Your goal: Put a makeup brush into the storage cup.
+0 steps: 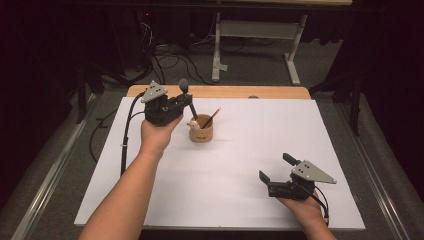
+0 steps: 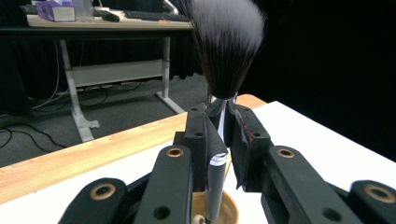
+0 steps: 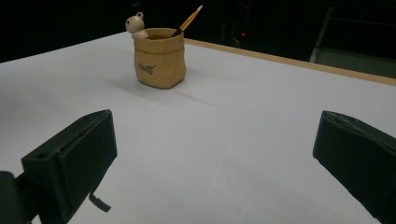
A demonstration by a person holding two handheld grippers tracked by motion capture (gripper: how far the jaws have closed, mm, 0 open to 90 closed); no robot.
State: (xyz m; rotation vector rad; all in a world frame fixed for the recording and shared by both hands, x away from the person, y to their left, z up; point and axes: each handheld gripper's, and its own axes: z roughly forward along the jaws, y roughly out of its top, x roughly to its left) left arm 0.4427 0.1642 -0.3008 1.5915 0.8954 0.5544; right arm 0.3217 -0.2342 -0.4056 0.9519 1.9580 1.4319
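Note:
A tan sack-shaped cup (image 1: 201, 132) with a small bear on its rim stands on the white sheet, an orange pencil (image 1: 212, 118) leaning in it. My left gripper (image 1: 190, 103) hovers just left of the cup, shut on the dark handle of a fluffy makeup brush (image 1: 184, 85) held bristles up. In the left gripper view the brush (image 2: 227, 46) rises between the pads, and its handle end hangs over the cup mouth (image 2: 231, 211). My right gripper (image 1: 275, 167) rests near the front right, open and holding nothing. From it the cup (image 3: 159, 58) and pencil (image 3: 189, 19) lie ahead.
The white sheet (image 1: 240, 170) covers most of a wooden table, whose far edge (image 1: 225, 92) shows bare. Behind it are a grey floor with cables (image 1: 165, 60) and the white legs of another desk (image 1: 218, 50). A metal rail (image 1: 50, 170) runs along the left.

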